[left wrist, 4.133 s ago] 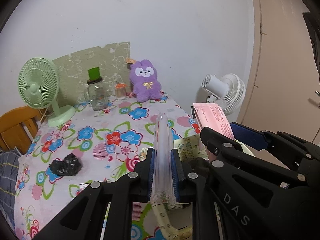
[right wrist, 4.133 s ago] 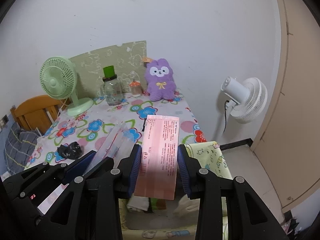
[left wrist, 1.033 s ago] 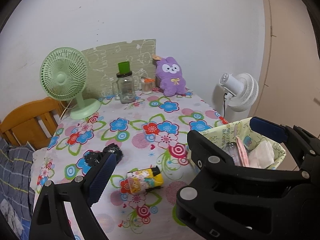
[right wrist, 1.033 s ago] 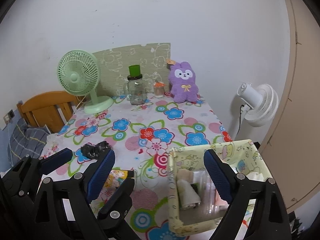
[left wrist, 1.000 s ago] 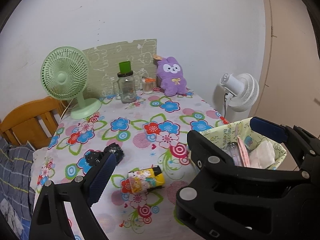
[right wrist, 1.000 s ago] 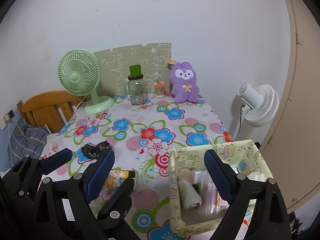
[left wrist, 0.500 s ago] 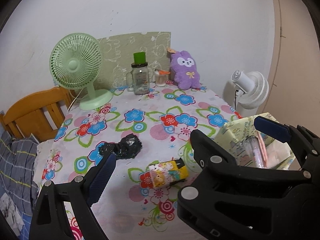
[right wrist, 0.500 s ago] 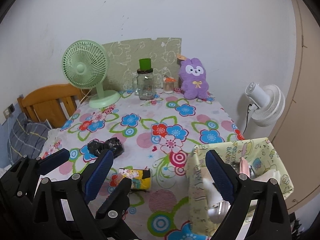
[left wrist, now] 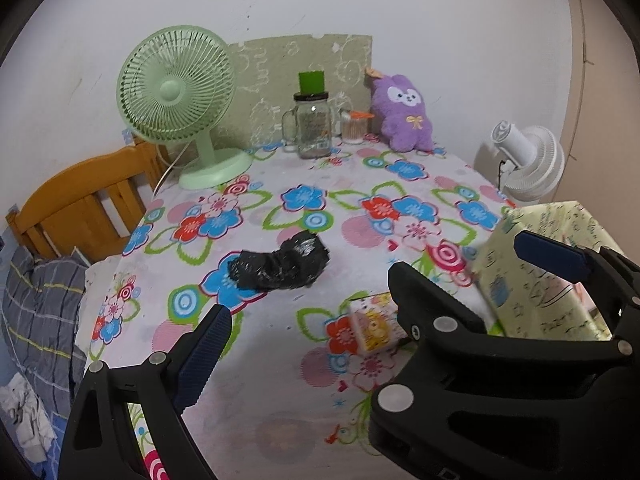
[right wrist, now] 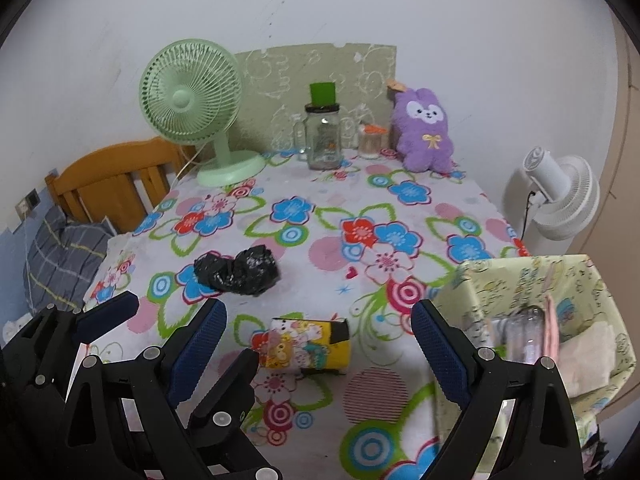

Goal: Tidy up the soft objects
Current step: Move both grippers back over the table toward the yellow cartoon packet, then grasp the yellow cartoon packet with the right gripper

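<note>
Here, from the left wrist, the left gripper (left wrist: 304,332) hangs above the flowered tablecloth (left wrist: 304,200) with its fingers spread wide and nothing between them. A crumpled black bag (left wrist: 280,266) lies on the cloth ahead of it. A yellow cartoon packet (left wrist: 374,322) lies just right of centre, partly hidden behind the right gripper (left wrist: 456,256), and beside that stands the pale green fabric bin (left wrist: 548,280) at the table's right edge.

From the right wrist, the right gripper (right wrist: 318,330) is likewise wide apart and empty, with the yellow packet (right wrist: 306,344) lying on its side between its fingers, below them. The black bag (right wrist: 236,269) sits further back. The bin (right wrist: 516,280) holds a clear bottle (right wrist: 520,340), a pink sheet (right wrist: 552,332) and white tissue (right wrist: 588,352). A purple plush (right wrist: 424,136) leans at the far wall.
</note>
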{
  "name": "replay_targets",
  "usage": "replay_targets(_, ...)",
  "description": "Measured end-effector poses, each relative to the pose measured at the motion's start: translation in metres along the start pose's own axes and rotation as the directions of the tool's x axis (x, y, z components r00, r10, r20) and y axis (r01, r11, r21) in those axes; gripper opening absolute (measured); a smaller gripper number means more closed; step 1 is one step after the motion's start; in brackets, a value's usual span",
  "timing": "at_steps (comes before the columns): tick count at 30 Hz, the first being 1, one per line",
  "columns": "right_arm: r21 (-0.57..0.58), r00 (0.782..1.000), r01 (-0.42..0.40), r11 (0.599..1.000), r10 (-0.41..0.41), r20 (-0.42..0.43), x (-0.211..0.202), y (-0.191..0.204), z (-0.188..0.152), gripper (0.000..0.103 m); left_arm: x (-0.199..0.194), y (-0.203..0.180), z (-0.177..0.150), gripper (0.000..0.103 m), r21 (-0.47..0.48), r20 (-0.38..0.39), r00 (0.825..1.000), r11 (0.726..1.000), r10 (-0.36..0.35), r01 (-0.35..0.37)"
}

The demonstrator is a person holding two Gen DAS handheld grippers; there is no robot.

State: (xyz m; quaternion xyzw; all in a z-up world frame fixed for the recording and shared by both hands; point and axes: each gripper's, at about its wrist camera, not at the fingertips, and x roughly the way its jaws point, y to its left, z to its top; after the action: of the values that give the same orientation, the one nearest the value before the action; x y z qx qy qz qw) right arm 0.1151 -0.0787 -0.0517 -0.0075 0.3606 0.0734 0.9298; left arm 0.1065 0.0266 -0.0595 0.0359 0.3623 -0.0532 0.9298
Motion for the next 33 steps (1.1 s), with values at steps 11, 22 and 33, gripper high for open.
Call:
replay_targets(11, -0.013, 0.997, -0.019, 1.0, 0.018, -0.073, 0.034, 0.013, -0.013, 0.095, 0.027, 0.015, -0.016, 0.095, -0.003, -0.058, 0.998, 1.0, 0.019, -0.019)
replay_targets(22, -0.057, 0.992, -0.012, 0.998, 0.005, -0.13, 0.066, 0.018, -0.026, 0.095, 0.059, 0.02, -0.031, 0.094, -0.025, -0.143, 0.99, 0.999, 0.019, -0.023)
replay_targets(33, 0.009, 0.975, -0.031, 0.999, 0.033, -0.221, 0.095, 0.006, -0.031, 0.095, 0.08, 0.02, -0.031, 0.094, -0.024, -0.182, 0.983, 0.999, 0.023, -0.028)
